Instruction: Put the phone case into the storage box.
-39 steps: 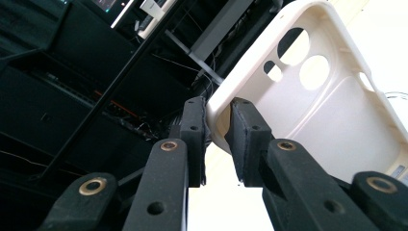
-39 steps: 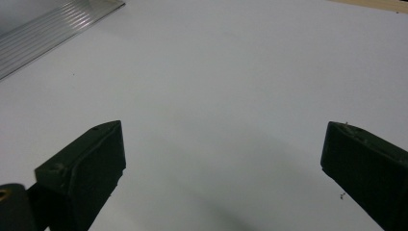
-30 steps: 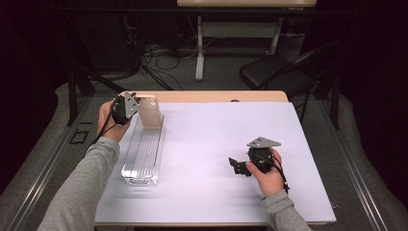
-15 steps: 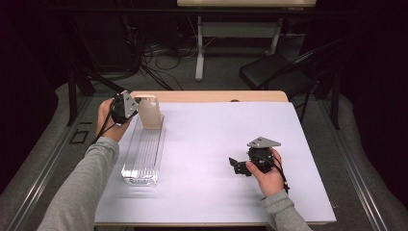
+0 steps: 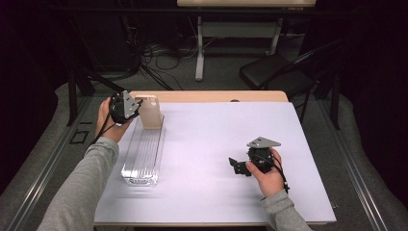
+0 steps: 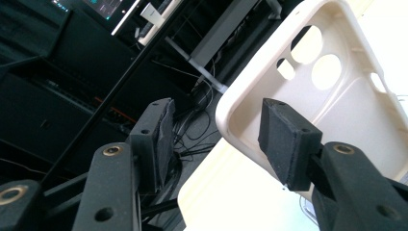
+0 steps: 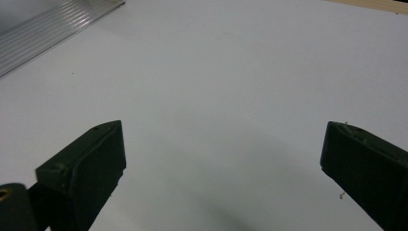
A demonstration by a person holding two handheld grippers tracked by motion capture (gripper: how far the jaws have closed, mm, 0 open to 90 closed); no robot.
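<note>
Count: one beige phone case point(image 5: 149, 111), standing upright at the far end of one clear ribbed tray point(image 5: 142, 156). Two grippers in my hands: my left gripper point(image 5: 126, 106), my right gripper point(image 5: 239, 166). One white mat point(image 5: 211, 139) on one wooden table point(image 5: 216, 96). Behind the table: one dark chair point(image 5: 276, 74), one more table point(image 5: 245, 4) further off.

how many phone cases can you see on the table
1: the phone case stands upright at the far end of the clear tray, beside the left gripper. Nothing suggests another is hidden.
</note>
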